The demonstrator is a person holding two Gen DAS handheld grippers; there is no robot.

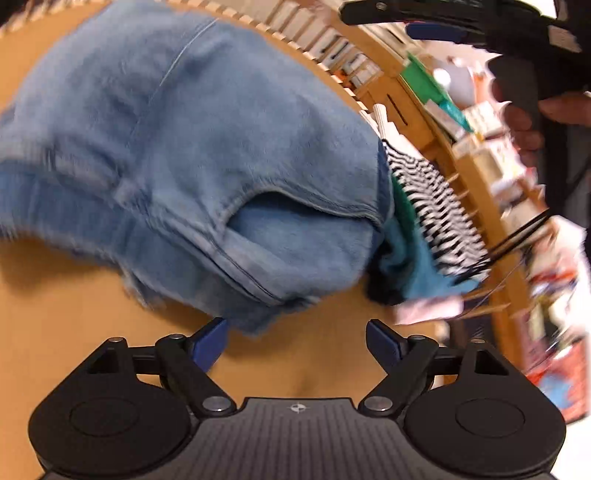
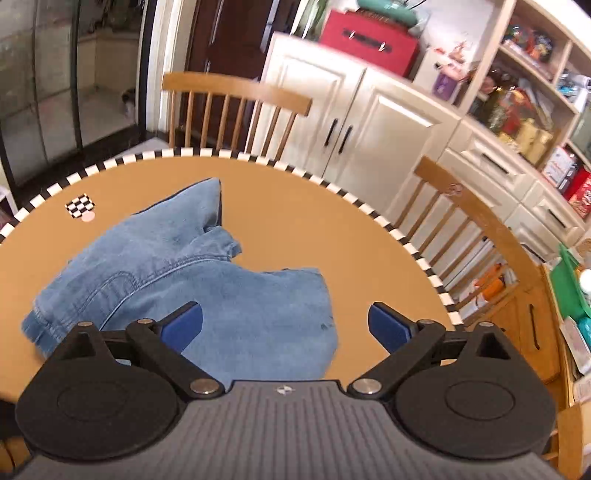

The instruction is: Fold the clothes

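Note:
A light blue denim garment (image 1: 192, 166) lies crumpled on the round tan table (image 1: 74, 314). It also shows in the right wrist view (image 2: 192, 280). My left gripper (image 1: 295, 339) is open and empty, low over the table just in front of the denim's near edge. My right gripper (image 2: 284, 325) is open and empty, held above the near part of the denim. The right gripper also shows in the left wrist view (image 1: 443, 22) at the top right, held by a hand.
A pile of other clothes, striped (image 1: 432, 206) and teal (image 1: 417, 273), lies on the table to the right of the denim. Two wooden chairs (image 2: 236, 107) (image 2: 454, 221) stand at the table's far edge. White cabinets (image 2: 354, 122) and cluttered shelves (image 2: 524, 103) stand behind. A checkered marker (image 2: 80, 205) lies on the table.

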